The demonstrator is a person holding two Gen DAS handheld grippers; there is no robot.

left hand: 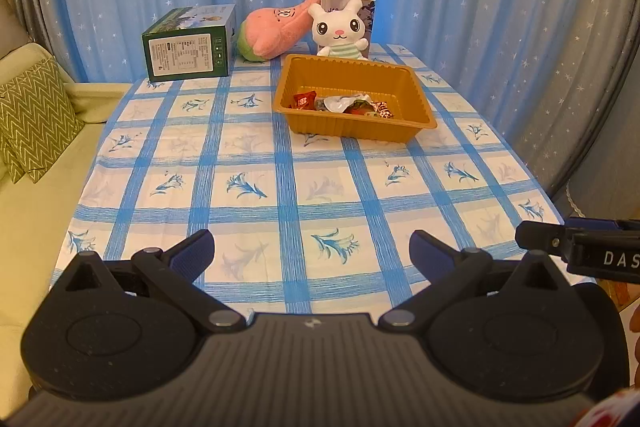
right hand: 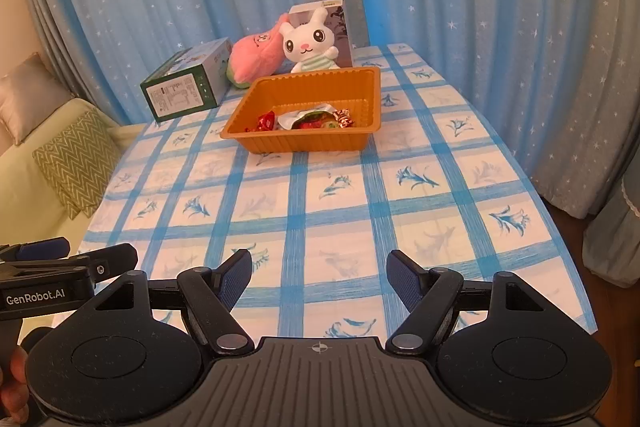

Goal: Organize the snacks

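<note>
Gaping, both ribbed-pad grippers, left gripper (left hand: 311, 253) and right gripper (right hand: 319, 273), before ridged orange plastic tray (right hand: 276, 143) of crinkly snacks (right hand: 310, 119)

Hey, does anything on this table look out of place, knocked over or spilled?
Nothing is spilled. The snacks all sit inside the orange tray. The one slightly odd thing is the pink plush, which lies slumped on its side beside the upright white bunny. The green box rests flat near the far left corner.
</note>
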